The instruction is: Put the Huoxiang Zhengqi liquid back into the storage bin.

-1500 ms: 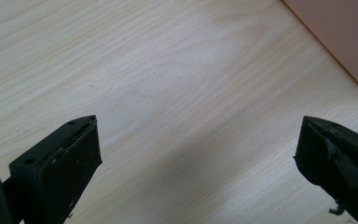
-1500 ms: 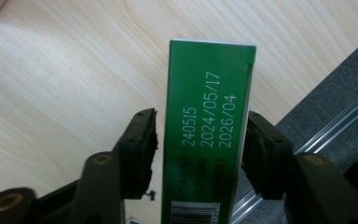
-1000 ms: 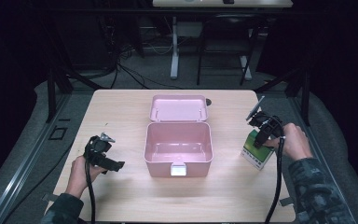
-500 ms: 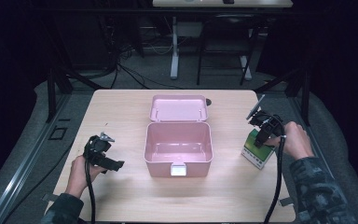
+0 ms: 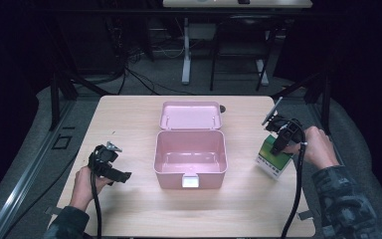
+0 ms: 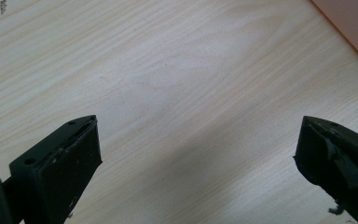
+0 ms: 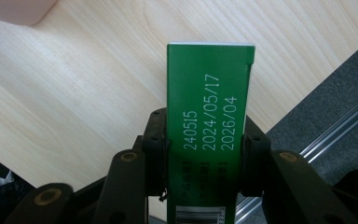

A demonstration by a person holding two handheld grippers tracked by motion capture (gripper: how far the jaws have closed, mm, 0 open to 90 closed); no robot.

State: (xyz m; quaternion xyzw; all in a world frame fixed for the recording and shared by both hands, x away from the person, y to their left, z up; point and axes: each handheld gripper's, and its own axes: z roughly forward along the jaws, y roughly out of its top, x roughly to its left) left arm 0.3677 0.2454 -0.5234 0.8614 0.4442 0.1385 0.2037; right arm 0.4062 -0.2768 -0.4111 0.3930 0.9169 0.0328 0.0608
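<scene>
- High view: we see a pale wooden table (image 5: 129, 124) with a pink box (image 5: 190, 159) at its middle, its lid (image 5: 191, 115) thrown back and lying flat behind it. The box's inside looks bare, and a small light patch sits at the middle of its front wall.
- High view: our right gripper (image 5: 277, 145) is at the table's right side, coming down onto a green carton (image 5: 272, 158) that stands near the right edge, well apart from the box. The right hand (image 5: 318, 148) grasps the gripper from behind, and a black cable trails from it toward the near edge.
- High view: our left gripper (image 5: 122, 175) hangs low over bare wood at the left of the box, apart from it, with the left hand (image 5: 82, 184) around it.
- Left gripper view: we look down between two black jaws that stand spread wide, with nothing but wood grain between them. A corner of the pink box (image 6: 354, 28) shows at the upper right.
- Right gripper view: the jaws are pinching the green carton (image 7: 207, 107) on its two narrow sides, the pads pressed flat against it. The carton's face toward the camera carries white printed dates, and a barcode shows at its lower end. Beyond it we see the table's edge, with grey floor (image 7: 326, 107) and a metal rail (image 7: 340, 128) at the right.
</scene>
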